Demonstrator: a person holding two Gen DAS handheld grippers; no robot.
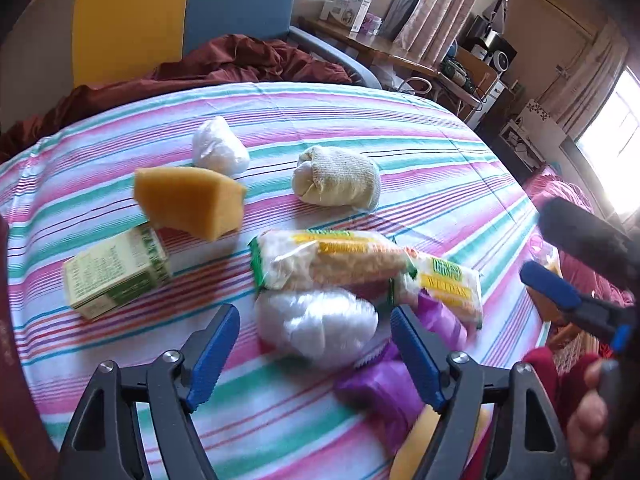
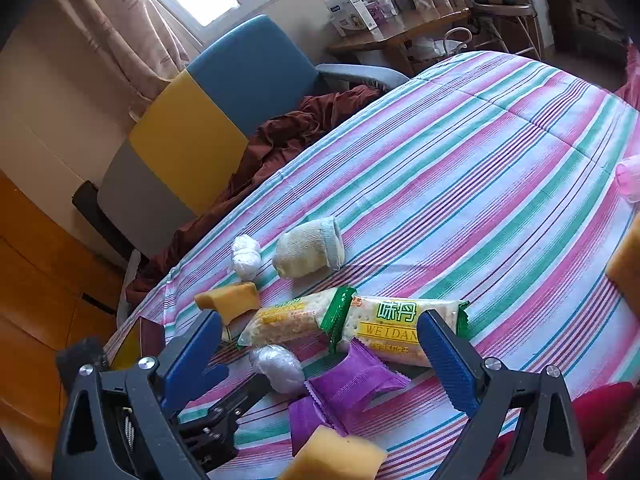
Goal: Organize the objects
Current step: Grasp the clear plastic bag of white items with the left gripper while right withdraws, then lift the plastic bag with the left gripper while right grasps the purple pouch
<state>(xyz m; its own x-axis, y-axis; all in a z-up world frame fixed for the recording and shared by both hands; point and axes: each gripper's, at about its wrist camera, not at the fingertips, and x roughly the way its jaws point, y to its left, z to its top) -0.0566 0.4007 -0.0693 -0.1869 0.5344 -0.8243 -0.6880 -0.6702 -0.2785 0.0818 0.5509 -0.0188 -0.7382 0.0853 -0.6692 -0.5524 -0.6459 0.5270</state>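
My left gripper is open low over the striped bedspread, with a white plastic bundle lying just ahead between its blue pads, untouched. Beyond the bundle lie two cracker packets, end to end. Purple packets sit by the right pad. An orange sponge, a green box, a white wrapped ball and a rolled sock lie farther out. My right gripper is open and empty above the purple packets and the crackers.
A yellow sponge lies near the bottom edge of the right wrist view and another orange sponge at its right edge. Beyond the bed stand a blue and yellow chair with a maroon cloth and a cluttered wooden desk.
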